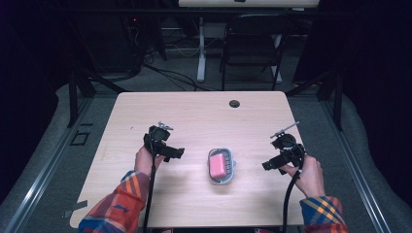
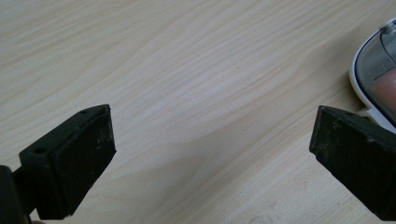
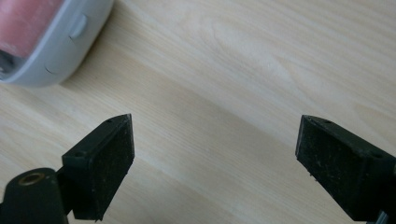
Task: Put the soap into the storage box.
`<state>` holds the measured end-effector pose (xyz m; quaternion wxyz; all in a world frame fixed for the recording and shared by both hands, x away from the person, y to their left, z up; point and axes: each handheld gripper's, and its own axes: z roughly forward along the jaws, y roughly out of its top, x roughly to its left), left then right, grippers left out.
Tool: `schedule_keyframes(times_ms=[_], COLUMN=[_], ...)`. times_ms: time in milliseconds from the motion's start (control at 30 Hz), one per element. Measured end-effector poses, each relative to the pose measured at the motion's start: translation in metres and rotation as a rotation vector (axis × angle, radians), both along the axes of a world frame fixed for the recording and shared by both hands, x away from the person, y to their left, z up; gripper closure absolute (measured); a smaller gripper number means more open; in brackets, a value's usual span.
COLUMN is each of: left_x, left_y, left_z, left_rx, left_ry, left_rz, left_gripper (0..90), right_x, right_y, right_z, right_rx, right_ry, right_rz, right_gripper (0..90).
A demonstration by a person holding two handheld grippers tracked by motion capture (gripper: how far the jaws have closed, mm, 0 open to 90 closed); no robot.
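A wooden table (image 1: 194, 116) holds 1 small container (image 1: 221, 166) with a clear lid and a pink block inside, lying at its middle between 2 grippers. The left gripper (image 1: 176, 153) and right gripper (image 1: 268, 166) each hover well apart from it, jaws wide apart, holding nothing. Beyond the table stands a black chair (image 1: 252, 46).

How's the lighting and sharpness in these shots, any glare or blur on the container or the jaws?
High view: the table is evenly lit, the surroundings dark, the container small and soft. Left gripper view: wood grain sharp, the container's clear lid hazy at the frame edge. Right gripper view: the container slightly blurred, no strong glare.
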<state>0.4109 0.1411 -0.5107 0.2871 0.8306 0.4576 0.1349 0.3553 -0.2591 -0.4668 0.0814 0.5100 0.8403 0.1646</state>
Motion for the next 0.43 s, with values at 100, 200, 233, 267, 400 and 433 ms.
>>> schedule_keyframes(times_ms=[100, 200, 233, 267, 400, 433], left_x=[0.0, 0.0, 0.0, 0.0, 0.0, 0.0], left_y=[0.0, 0.0, 0.0, 0.0, 0.0, 0.0], left_z=[0.0, 0.0, 0.0, 0.0, 0.0, 0.0], left_rx=[0.001, 0.0, -0.001, 0.0, -0.003, -0.003], left_ry=[-0.001, -0.001, -0.001, 0.0, 0.0, 0.0], left_rz=[0.0, 0.001, 0.0, 0.0, -0.001, -0.002], left_gripper=[0.0, 0.0, 0.0, 0.0, 0.0, 0.0], right_x=[-0.006, -0.009, -0.01, -0.011, -0.012, -0.013], right_y=[-0.009, -0.016, -0.017, -0.017, -0.016, -0.015], right_z=[-0.012, -0.019, -0.02, -0.021, -0.021, -0.021], right_rx=[-0.003, -0.014, -0.003, 0.004, 0.001, 0.008], right_ry=[-0.001, 0.011, 0.014, 0.007, -0.008, -0.011], right_rz=[-0.003, 0.001, -0.004, -0.007, 0.012, 0.014], right_gripper=[11.7, 11.7, 11.7, 11.8, 11.8, 11.8])
